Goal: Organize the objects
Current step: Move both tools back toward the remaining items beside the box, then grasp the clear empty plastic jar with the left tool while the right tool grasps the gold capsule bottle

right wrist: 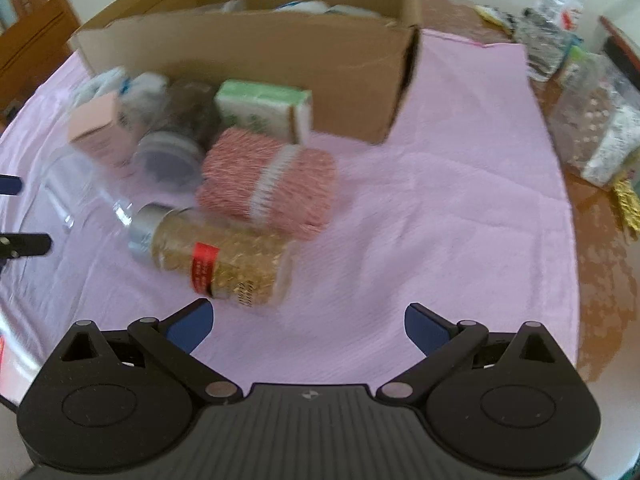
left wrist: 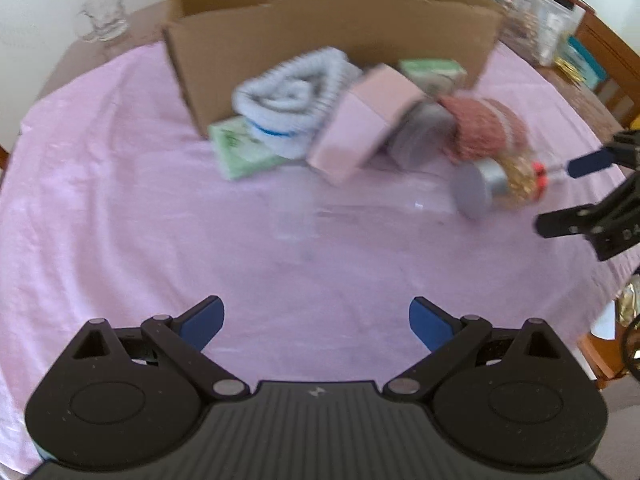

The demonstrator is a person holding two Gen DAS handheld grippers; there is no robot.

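A pile of objects lies on a pink cloth (left wrist: 120, 200) in front of a cardboard box (left wrist: 320, 20): a blue-white rolled towel (left wrist: 292, 96), a pink box (left wrist: 360, 120), two green packs (left wrist: 240, 148), a red-white rolled cloth (right wrist: 272, 180), a dark jar (right wrist: 172, 152) and a spice jar (right wrist: 216, 260) with a silver cap, lying on its side. A clear plastic cup (left wrist: 296, 212) lies in front of the pile. My left gripper (left wrist: 316, 320) is open and empty, well short of the pile. My right gripper (right wrist: 308, 324) is open and empty, just before the spice jar; it shows in the left wrist view (left wrist: 576, 192).
The cardboard box (right wrist: 260, 52) stands open at the back with things inside. A glass (left wrist: 104, 20) stands far left. Bottles, bags and packets (right wrist: 580, 92) crowd the table's right side. Wooden chairs (left wrist: 608, 52) ring the table.
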